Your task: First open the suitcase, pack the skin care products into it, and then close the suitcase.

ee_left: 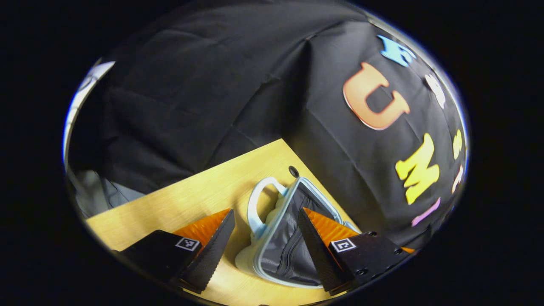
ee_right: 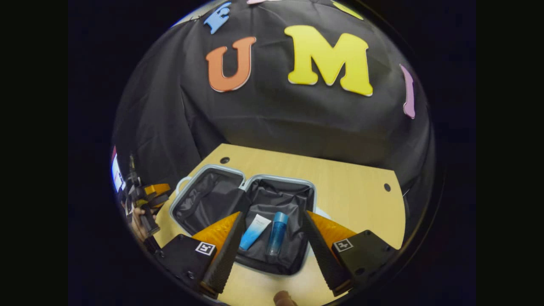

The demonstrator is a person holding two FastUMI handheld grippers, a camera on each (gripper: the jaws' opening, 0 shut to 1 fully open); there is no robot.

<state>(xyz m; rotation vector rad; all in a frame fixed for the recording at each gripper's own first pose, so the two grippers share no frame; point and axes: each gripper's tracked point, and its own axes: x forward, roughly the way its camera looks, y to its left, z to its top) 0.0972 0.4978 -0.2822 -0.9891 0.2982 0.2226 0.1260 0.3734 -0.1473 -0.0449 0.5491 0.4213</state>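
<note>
One wooden table [ee_right: 352,187], open suitcase [ee_right: 204,199]

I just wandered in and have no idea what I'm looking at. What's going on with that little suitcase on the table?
A person is packing skin care products with a handheld gripper in each hand. The suitcase lies open on the wooden table, with a tube and a blue bottle already lying in one half. The right gripper hovers above them, jaws open and holding nothing. The left gripper is also open, near the suitcase's handle. Closing is not yet done.
</note>
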